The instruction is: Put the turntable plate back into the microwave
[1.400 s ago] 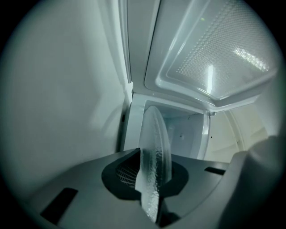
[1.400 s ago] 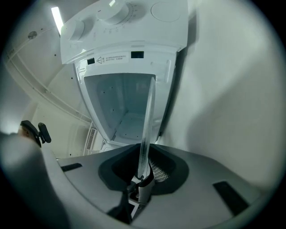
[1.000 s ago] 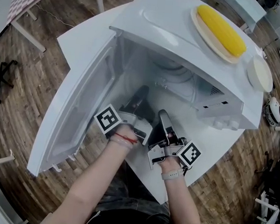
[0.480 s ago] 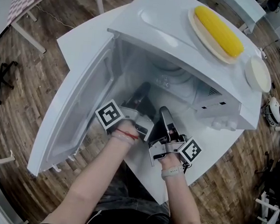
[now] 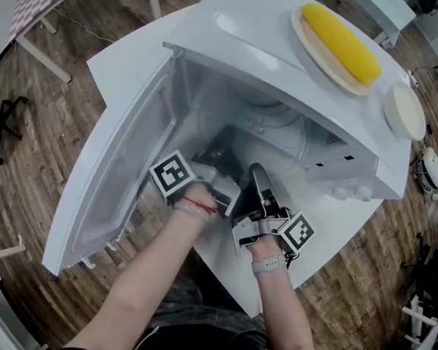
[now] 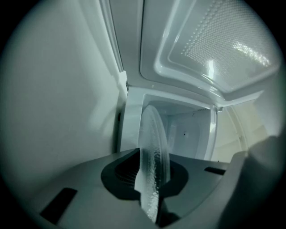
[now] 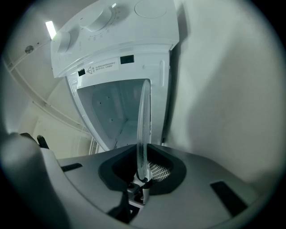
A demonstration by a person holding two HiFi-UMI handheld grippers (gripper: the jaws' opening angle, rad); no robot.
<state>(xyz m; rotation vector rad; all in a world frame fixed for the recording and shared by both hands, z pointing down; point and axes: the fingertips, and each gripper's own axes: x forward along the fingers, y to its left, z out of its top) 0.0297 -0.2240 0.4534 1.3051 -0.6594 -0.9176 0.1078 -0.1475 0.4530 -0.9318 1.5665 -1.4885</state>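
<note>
Presently clamping the turntable plate (image 6: 154, 170) by its rim in both left gripper (image 5: 214, 162) and right gripper (image 5: 258, 185), partly inside the open microwave (image 5: 239, 35), with flat seating and release judged outstanding.

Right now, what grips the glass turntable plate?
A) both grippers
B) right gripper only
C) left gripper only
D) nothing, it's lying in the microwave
A: the turntable plate stands edge-on, clamped in the left gripper and in the right gripper.
</note>
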